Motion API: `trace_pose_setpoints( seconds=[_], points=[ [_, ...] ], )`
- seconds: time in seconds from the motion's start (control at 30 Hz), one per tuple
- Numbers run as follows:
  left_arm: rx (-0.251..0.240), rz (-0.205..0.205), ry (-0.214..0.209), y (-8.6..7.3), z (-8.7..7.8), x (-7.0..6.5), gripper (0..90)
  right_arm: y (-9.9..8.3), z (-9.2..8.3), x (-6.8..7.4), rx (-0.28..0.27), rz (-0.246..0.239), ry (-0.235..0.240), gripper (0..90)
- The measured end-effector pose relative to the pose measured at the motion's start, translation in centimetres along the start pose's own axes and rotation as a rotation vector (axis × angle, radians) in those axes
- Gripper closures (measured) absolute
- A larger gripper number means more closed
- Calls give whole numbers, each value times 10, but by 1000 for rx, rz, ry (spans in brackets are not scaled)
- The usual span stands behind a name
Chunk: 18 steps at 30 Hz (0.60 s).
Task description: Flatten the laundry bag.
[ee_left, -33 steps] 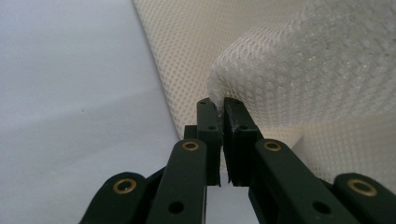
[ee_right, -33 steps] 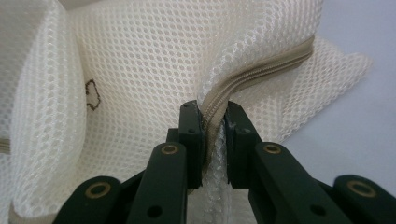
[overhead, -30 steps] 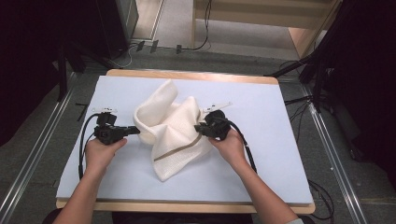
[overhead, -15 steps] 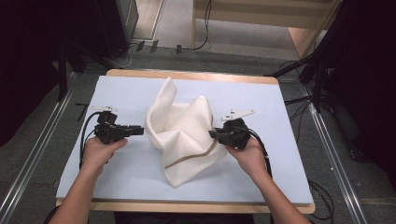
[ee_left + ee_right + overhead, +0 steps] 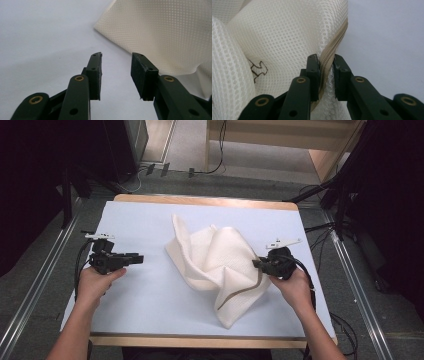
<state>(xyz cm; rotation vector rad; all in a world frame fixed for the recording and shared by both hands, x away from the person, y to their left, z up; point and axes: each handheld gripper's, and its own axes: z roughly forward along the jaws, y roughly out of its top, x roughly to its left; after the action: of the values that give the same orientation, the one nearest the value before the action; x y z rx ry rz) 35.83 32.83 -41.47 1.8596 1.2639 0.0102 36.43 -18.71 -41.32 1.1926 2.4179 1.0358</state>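
Mesh bag [image 5: 220, 265]: cream, crumpled and partly raised, lying mid-desk [image 5: 150, 310], tan zipper along its right edge.
Right hand-held gripper [image 5: 260, 264]: jaws just easing wider, the zipper edge [image 5: 325, 66] between them, left pad touching it.
Left hand-held gripper [image 5: 140, 259]: jaws just opening, about half apart, nothing between them, bag corner [image 5: 105, 23] just ahead.
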Motion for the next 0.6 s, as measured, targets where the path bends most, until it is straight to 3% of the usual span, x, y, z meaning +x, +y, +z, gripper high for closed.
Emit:
trace_pose_setpoints(
  seconds=[0.03, 0.07, 0.17, 0.23, 0.27, 0.33, 0.37, 0.4, 0.6],
  points=[
    [0, 0, 0, 0, 0, 0, 609, 0, 0, 0, 0, 0, 0, 781],
    [2, 2, -1, 0, 1, 0, 605, -1, 2, -7, 7, 36, 21, 646],
    [2, 8, -2, 1, 1, -1, 587, 2, 0, -8, -11, 64, 27, 522],
    [4, 11, 2, 2, 1, -2, 579, 6, -3, -5, -31, 65, 27, 503],
    [13, 22, 8, 2, 2, -5, 573, 15, -11, 1, -76, 67, 40, 561],
    [24, 27, 12, 3, 4, -6, 561, 23, -16, 11, -105, 66, 87, 694],
    [24, 27, 12, 3, 4, -6, 557, 23, -16, 11, -105, 66, 87, 694],
    [33, 35, 16, 4, 5, -8, 553, 30, -13, 26, -102, 53, 150, 771],
    [39, 50, 20, 7, 4, -11, 534, 34, 13, 61, -38, 18, 270, 846]
  ],
)
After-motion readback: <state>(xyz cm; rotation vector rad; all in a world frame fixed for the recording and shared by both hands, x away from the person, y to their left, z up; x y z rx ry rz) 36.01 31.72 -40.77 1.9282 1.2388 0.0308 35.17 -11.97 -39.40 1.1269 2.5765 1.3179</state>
